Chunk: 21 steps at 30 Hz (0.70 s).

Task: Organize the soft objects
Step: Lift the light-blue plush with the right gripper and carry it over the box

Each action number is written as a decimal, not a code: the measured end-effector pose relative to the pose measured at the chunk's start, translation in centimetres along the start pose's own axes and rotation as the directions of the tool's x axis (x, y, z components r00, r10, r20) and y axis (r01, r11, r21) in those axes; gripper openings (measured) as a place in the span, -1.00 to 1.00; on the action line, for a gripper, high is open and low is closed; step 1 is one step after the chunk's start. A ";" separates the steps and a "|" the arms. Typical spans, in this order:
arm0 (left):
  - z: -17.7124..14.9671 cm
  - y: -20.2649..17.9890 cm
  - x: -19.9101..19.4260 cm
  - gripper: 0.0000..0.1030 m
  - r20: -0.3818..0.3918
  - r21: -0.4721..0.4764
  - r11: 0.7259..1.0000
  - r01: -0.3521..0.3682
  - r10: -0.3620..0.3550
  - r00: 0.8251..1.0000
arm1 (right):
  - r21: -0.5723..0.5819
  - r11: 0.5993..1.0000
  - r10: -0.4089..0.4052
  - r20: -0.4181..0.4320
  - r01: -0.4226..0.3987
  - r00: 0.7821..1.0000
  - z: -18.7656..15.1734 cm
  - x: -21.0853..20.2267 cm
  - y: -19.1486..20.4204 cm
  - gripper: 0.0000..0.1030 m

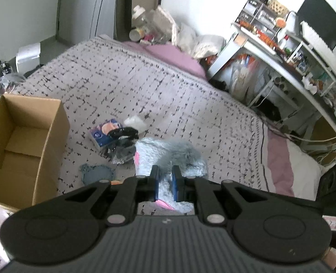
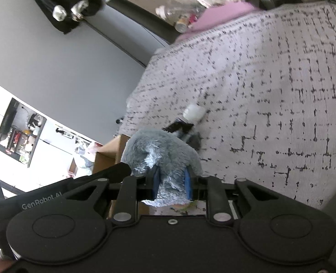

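A fluffy grey plush toy [image 1: 168, 152] with white and pink parts hangs above the patterned bedspread [image 1: 145, 86]. My left gripper [image 1: 165, 183] is shut on its pale lower part, blue pads pressing the fabric from both sides. In the right wrist view my right gripper [image 2: 172, 183] is shut on the grey fur of the same plush toy [image 2: 161, 152]. The left gripper's black body [image 2: 54, 195] shows beside it on the left. An open cardboard box [image 1: 22, 136] stands on the bed to the left, with its edge [image 2: 106, 157] visible behind the toy.
On the bedspread beyond the toy lie a tissue pack [image 1: 103, 133], a black item [image 1: 123, 133], a white bottle [image 2: 194, 112], a clear plastic bag [image 1: 120, 153] and a blue-grey knitted piece [image 1: 97, 173]. A cluttered desk [image 1: 281, 52] stands at the right.
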<state>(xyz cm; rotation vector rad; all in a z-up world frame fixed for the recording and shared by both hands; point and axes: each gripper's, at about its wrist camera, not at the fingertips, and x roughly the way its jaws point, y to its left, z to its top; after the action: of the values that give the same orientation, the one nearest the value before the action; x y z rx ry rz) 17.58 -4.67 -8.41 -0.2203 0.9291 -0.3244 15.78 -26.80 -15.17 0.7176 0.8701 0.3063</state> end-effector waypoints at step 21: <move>0.4 0.5 -6.8 -0.80 0.139 0.004 1.000 -0.004 0.004 0.990 | -0.110 0.993 0.059 0.104 -0.048 0.993 -0.2 -3.2 6.3 -0.58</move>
<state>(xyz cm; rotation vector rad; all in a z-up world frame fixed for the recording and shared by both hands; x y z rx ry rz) 14.25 -1.65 -3.26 -0.2342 0.7912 -0.3033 13.85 -23.80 -9.07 0.6519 0.7284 0.3569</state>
